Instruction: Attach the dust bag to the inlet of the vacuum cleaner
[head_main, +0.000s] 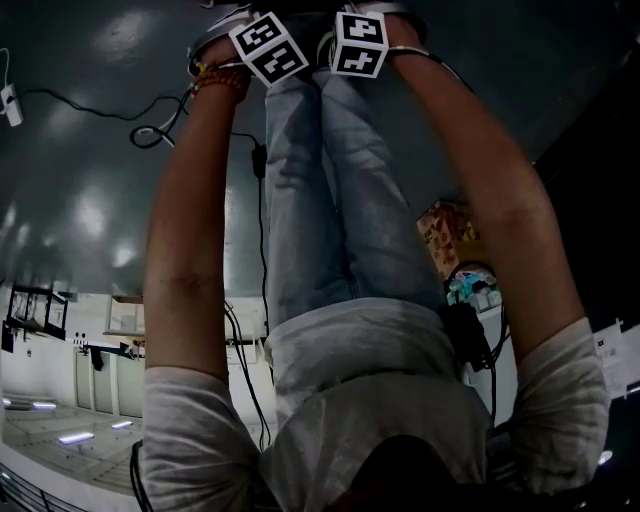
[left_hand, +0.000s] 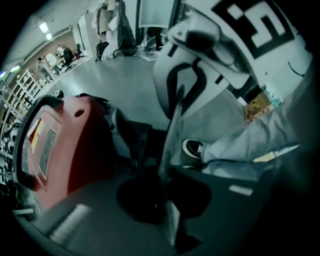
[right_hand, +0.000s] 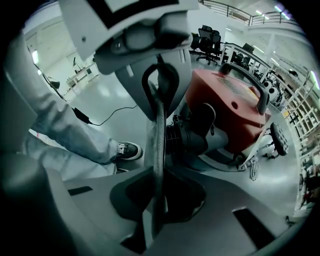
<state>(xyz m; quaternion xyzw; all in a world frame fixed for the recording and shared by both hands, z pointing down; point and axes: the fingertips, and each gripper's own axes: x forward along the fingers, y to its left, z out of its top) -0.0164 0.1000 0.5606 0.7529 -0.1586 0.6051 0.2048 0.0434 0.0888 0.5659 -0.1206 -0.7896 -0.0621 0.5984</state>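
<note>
A thin grey dust bag (right_hand: 158, 127) shows edge-on between the jaws of my right gripper (right_hand: 157, 172), which is shut on it. The same dust bag (left_hand: 172, 127) runs up from my left gripper (left_hand: 167, 175), also shut on it. The two grippers face each other close together; their marker cubes (head_main: 268, 47) (head_main: 359, 43) sit side by side at the top of the head view. The red vacuum cleaner (right_hand: 231, 102) stands on the floor just beyond, with its black ribbed inlet (right_hand: 192, 134) facing the bag. In the left gripper view the red vacuum cleaner (left_hand: 65, 145) lies at the left.
The person's legs and a dark shoe (right_hand: 129, 150) stand right beside the vacuum. A black cable (right_hand: 95, 120) trails over the glossy grey floor. The vacuum's carry handle (right_hand: 262, 97) and a castor (right_hand: 278, 137) stick out. A patterned box (head_main: 445, 230) lies on the floor.
</note>
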